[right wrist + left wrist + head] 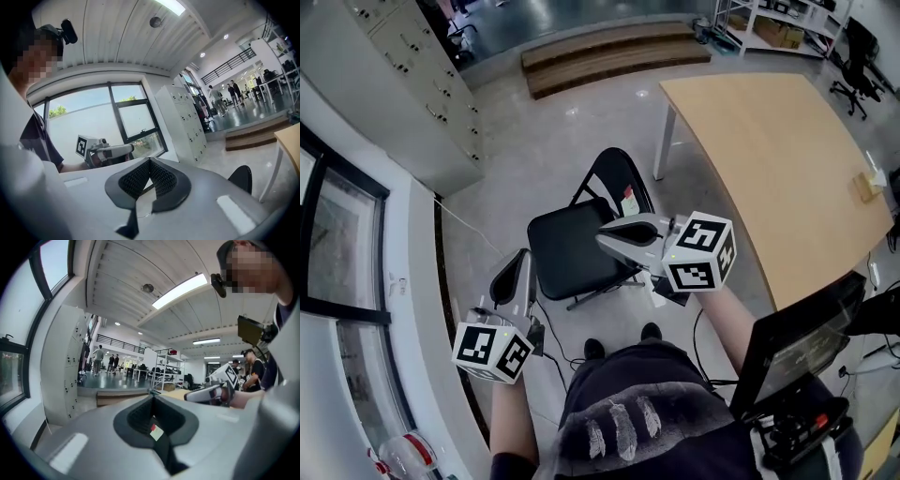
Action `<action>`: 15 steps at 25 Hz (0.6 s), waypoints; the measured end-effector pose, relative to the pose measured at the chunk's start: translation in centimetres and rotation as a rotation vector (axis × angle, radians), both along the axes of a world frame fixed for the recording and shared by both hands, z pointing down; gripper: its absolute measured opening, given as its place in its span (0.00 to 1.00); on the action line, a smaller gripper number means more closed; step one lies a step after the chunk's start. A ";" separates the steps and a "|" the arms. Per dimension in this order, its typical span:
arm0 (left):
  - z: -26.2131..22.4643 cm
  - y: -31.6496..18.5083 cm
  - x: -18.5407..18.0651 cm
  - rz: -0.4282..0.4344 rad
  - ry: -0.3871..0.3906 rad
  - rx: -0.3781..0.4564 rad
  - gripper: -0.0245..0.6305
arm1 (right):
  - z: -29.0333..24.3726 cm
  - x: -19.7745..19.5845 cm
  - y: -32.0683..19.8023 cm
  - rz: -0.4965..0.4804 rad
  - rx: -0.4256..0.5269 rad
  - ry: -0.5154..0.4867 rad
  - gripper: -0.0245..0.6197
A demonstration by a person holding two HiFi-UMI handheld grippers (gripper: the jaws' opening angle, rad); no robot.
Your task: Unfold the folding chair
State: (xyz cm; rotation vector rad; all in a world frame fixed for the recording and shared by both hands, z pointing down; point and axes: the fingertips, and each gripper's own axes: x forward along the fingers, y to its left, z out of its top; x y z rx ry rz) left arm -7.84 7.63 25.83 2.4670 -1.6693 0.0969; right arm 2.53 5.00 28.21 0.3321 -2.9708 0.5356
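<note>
A black folding chair (572, 248) stands on the grey floor with its seat lying flat and its curved backrest (614, 173) on the far side. My right gripper (607, 234) hangs above the seat's right part, jaws shut and nothing between them. My left gripper (523, 258) is just left of the seat, apart from it, also shut and empty. In the right gripper view the closed jaws (150, 161) point toward the window, with the left gripper (105, 150) beyond them and the chair's backrest (241, 178) at lower right. The left gripper view has its shut jaws (152, 397) and the right gripper (206, 392).
A wooden table (769, 159) stands right of the chair, one white leg (664, 141) close to the backrest. Grey lockers (422, 75) and a window wall (337, 244) run along the left. Cables (553, 347) lie by my feet. A screen (797, 347) sits at lower right.
</note>
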 end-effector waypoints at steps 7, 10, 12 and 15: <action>0.7 1.1 -2.4 0.120 0.045 0.005 0.04 | 0.6 -4.2 2.7 0.069 0.059 0.116 0.04; 1.8 1.5 -3.2 0.179 0.052 -0.011 0.04 | 1.4 -5.7 3.6 0.108 0.030 0.123 0.04; 2.8 1.8 -2.9 0.238 0.076 -0.027 0.04 | 2.2 -5.9 4.4 0.147 0.016 0.145 0.04; 3.9 2.2 -2.0 0.314 0.104 -0.047 0.04 | 3.3 -6.1 5.6 0.188 0.000 0.182 0.04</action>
